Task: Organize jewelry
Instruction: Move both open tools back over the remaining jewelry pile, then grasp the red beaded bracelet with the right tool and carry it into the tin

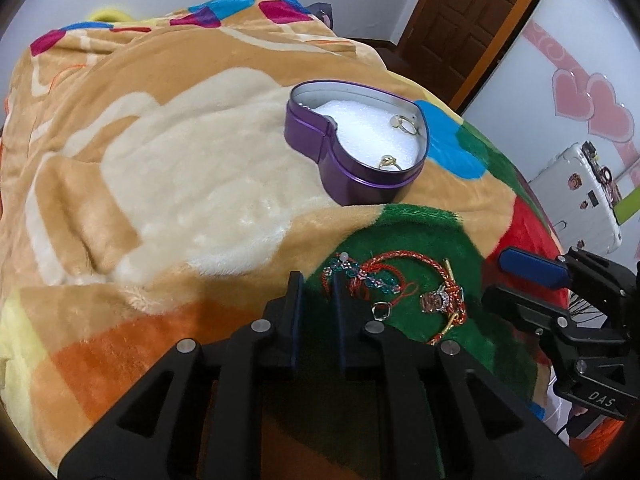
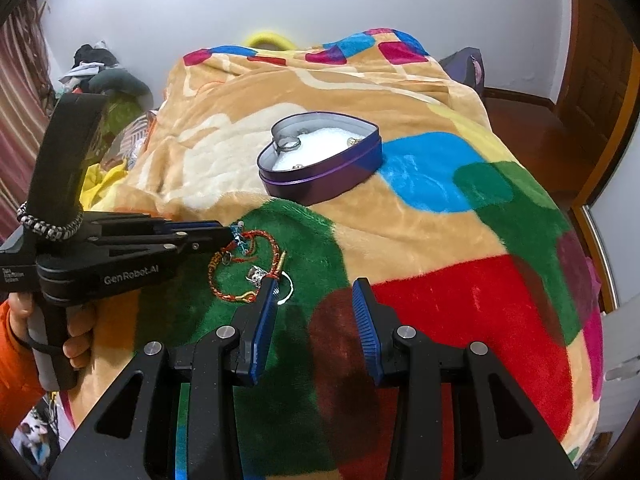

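Observation:
A purple heart-shaped tin (image 1: 352, 176) (image 2: 320, 188) stands open on the blanket, lined with white foam (image 1: 360, 128) that holds rings (image 1: 407, 125) (image 2: 290, 143). On the green patch lie red braided bracelets (image 1: 404, 258) (image 2: 224, 276), a beaded bracelet (image 1: 360, 274), a jewelled ring (image 1: 434, 302) and a small square ring (image 1: 380, 311). My left gripper (image 1: 318, 292) (image 2: 228, 234) is low over the beaded bracelet, jaws slightly apart with nothing held. My right gripper (image 2: 316, 292) (image 1: 516, 276) is open and empty, just right of the jewelry pile.
A colourful plush blanket (image 2: 440, 216) covers the bed. A brown door (image 1: 460, 20) and a wardrobe with pink hearts (image 1: 580, 100) stand to the right. Clothes (image 2: 96, 72) are piled at the far left. A person's hand (image 2: 76, 340) holds the left gripper's handle.

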Tool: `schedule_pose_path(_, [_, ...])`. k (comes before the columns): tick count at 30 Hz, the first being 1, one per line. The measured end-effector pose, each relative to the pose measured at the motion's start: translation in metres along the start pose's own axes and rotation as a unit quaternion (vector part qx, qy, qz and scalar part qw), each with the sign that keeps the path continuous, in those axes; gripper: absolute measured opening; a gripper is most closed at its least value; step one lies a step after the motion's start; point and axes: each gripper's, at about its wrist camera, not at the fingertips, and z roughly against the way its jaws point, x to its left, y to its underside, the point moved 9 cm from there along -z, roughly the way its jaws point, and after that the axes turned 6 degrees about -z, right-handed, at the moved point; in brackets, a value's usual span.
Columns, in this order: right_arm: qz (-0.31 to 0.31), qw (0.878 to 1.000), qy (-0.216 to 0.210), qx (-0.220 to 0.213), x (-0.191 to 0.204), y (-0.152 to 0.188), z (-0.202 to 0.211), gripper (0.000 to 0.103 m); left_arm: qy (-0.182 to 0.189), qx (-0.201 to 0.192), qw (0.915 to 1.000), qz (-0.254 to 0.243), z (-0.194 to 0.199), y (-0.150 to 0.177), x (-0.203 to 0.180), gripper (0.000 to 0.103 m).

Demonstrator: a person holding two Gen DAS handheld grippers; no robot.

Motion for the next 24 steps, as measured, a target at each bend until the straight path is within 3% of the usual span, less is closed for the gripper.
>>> schedule_pose_path(6, [-0.006,1.000,-0.006,-0.001,0.000,0.000,-0.001,0.035,-0.004,-0.003,1.0000,-0.004,-0.002,-0.004,0.000,0.000])
schedule_pose_path(11, [-0.003,1.000,-0.006,-0.003,0.002,-0.001,0.002,0.035,-0.019,-0.017,0.9997,-0.003,0.007,-0.006,0.002,0.000])
schedule_pose_path(24, [0.032,0.999,-0.015,-0.001,0.026,-0.013,-0.015,0.034,-0.076,-0.118,0.9899,-0.024,0.096,-0.020,0.006,0.000])
